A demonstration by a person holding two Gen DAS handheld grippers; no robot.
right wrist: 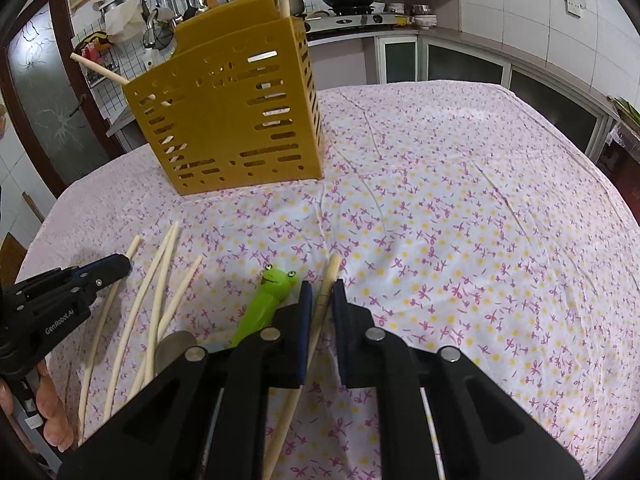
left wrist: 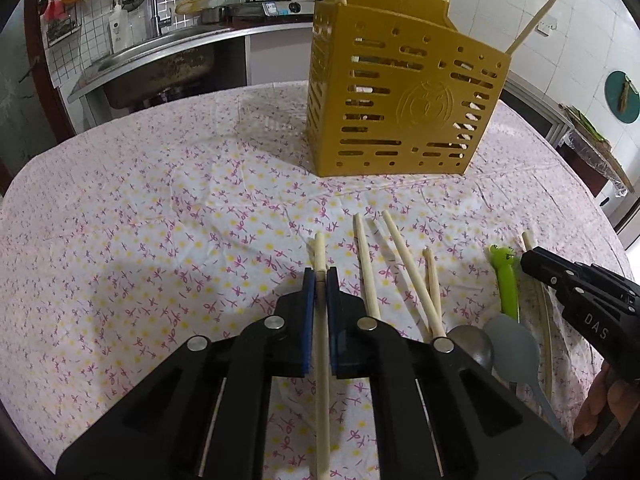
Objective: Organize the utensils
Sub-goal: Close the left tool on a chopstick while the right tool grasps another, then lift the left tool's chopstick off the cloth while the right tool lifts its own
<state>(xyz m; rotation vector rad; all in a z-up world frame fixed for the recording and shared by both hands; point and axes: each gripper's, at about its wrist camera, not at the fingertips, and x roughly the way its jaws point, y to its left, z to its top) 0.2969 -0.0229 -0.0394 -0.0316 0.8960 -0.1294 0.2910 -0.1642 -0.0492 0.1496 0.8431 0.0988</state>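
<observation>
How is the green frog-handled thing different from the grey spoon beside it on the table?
The frog-handled utensil is bright green with a cartoon face on its handle end; the grey spoon is plain and dull. The grey spoon's whole bowl shows, while the green one's working end is hidden behind it. Both lie flat on the floral tablecloth.

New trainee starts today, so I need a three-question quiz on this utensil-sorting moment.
1. True or false: the left tongs are shut on a chopstick.
2. What animal tops the green utensil?
3. Chopsticks sticking out of the yellow holder: A) none B) two C) five

Key: 1 true; 2 frog; 3 B. The right tongs straddle another chopstick, gap visible.
</observation>
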